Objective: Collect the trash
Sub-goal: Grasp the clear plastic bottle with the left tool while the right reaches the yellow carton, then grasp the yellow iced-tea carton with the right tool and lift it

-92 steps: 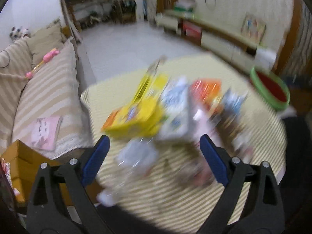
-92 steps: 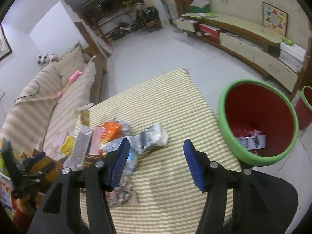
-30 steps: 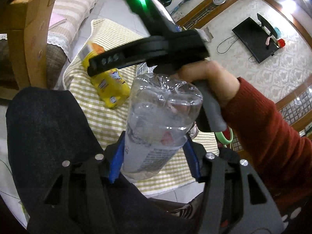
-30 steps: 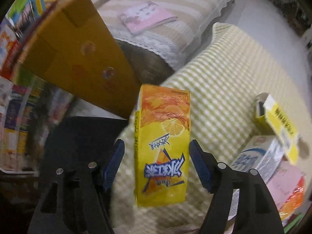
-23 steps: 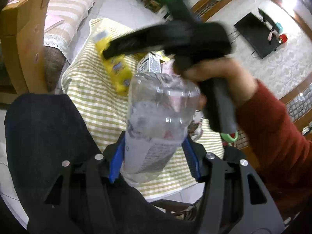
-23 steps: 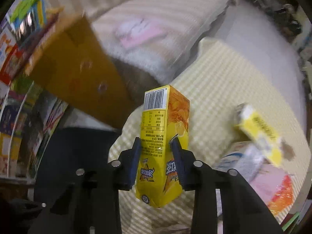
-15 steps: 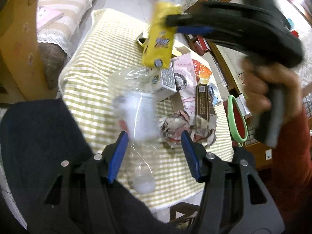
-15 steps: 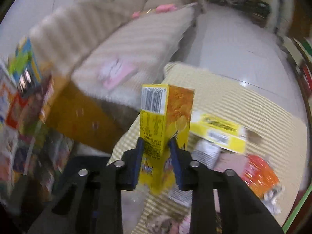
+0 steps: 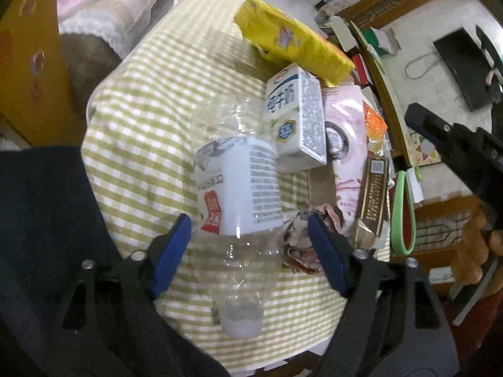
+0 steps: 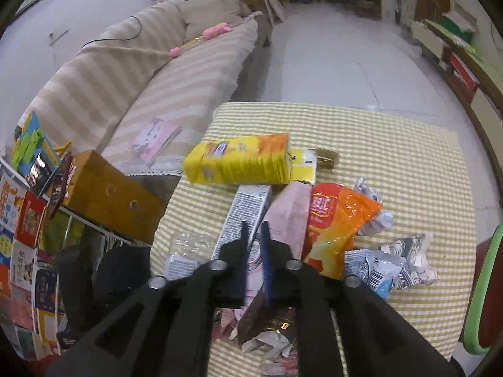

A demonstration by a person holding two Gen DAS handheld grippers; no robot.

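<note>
A clear plastic bottle (image 9: pixel 237 207) with a white label lies on the checked tablecloth (image 9: pixel 141 144), cap toward me, between the spread fingers of my left gripper (image 9: pixel 250 257), which is open. It also shows in the right wrist view (image 10: pixel 184 251). My right gripper (image 10: pixel 254 251) is shut and empty, above the trash pile. A yellow juice carton (image 10: pixel 239 163) lies on its side on the cloth; it also shows in the left wrist view (image 9: pixel 292 40). A white milk carton (image 9: pixel 295 119), an orange snack bag (image 10: pixel 336 223) and crumpled wrappers (image 10: pixel 399 264) lie around.
A green-rimmed red bin (image 10: pixel 481 295) stands at the table's right edge. A striped sofa (image 10: pixel 157 72) and a brown cardboard box (image 10: pixel 110 198) stand left of the table. A dark chair seat (image 9: pixel 41 235) is at the near left edge.
My left gripper has opened and let go of the bottle, which now lies on the cloth. My right gripper has let go of the yellow carton onto the table and shut.
</note>
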